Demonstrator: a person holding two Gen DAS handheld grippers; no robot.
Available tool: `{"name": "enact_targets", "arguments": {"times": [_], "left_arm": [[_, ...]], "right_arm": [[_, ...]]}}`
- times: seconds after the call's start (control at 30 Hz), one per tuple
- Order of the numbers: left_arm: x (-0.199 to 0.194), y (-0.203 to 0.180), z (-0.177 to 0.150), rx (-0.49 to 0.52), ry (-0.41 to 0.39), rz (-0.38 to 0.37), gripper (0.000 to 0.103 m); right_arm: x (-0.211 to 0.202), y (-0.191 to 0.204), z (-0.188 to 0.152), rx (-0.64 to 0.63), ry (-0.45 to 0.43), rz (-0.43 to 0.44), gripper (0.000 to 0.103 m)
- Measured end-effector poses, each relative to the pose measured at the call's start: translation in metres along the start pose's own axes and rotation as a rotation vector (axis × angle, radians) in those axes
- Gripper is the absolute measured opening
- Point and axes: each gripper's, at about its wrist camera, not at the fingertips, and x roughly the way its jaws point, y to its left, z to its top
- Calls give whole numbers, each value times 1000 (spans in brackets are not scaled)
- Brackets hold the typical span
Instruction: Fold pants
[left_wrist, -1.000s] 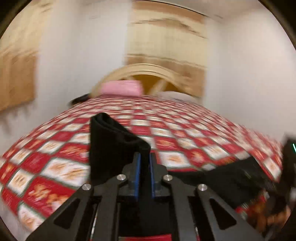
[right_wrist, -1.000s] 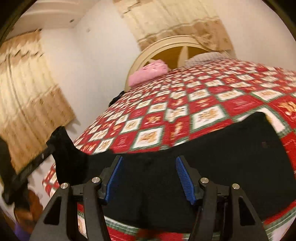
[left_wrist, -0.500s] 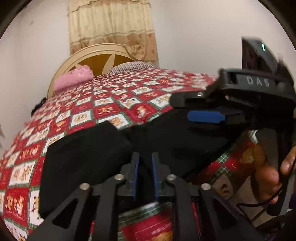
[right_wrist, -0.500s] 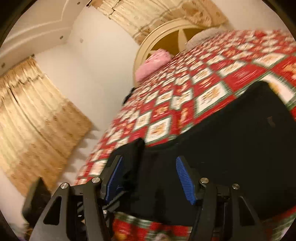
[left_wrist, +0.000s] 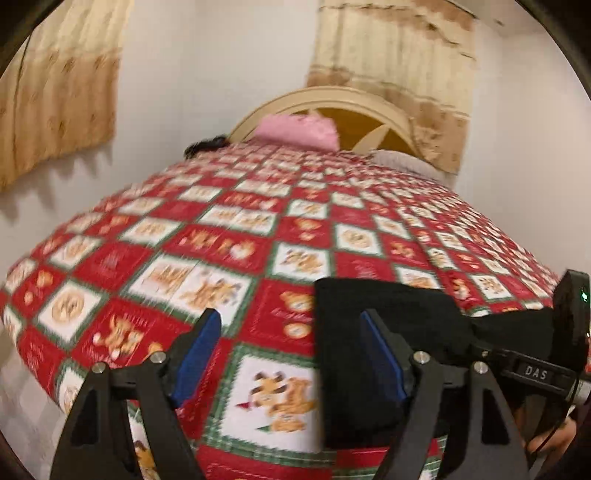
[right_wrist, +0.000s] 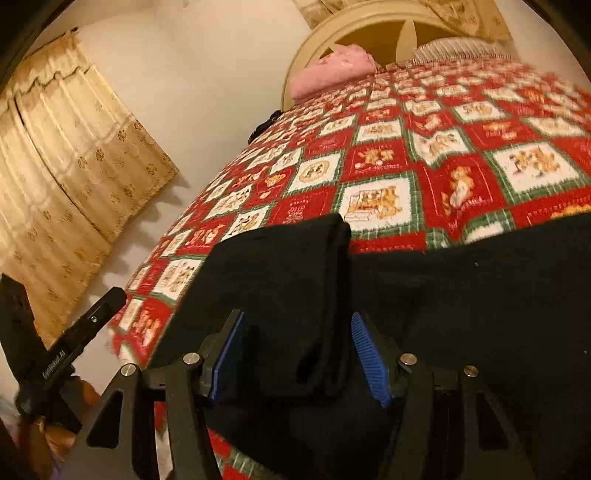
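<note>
Left gripper (left_wrist: 291, 354): its jaws have just been opening and now stand wide apart with nothing between them; a second ago they were pinched shut on a raised fold of black cloth. Its right pad lies against the left edge of the pants.
Pants (right_wrist: 424, 295): black, lying on the quilt at the near edge of the bed. The flap that was lifted earlier is now laid over, so a doubled layer with a rounded fold edge shows in the right wrist view.
Right gripper (right_wrist: 299, 358): jaws parted as before, straddling the folded edge; whether the pads press on the cloth cannot be told.
Quilt (left_wrist: 229, 236): red, white and green checks, bare to the left of the pants.
Pillow (left_wrist: 295, 129): pink, at the headboard, well apart from the pants.
</note>
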Motion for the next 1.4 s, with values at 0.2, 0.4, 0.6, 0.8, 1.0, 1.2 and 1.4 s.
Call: {"name": "enact_targets", "arguments": {"times": [0.2,0.4,0.6,0.8,1.0,1.2,1.4], "left_arm": [[17,7,-12,-14,56,12,80],[18,11,-10,-23,70,8,80],[11,18,-3,-63,53,15,80],[8,1,7,-36,35,-24,80],[14,-32,13,34,33,-76,80],[23,-73,15,114,58,-120,80],[34,-118,6,242,93,-132,80]], "right_arm": [[15,21,-1,-105,43,-98,48],[2,34,-1,-180,25,-97,22],[-58,63,21,-287,-77,-17,21],[-131,32,42,-278,-128,-51,21],[-187,-44,31,-150,-151,-204,21],[-192,-101,5,-73,-113,-283,21],[-178,-127,-11,-25,-98,-292,21]]}}
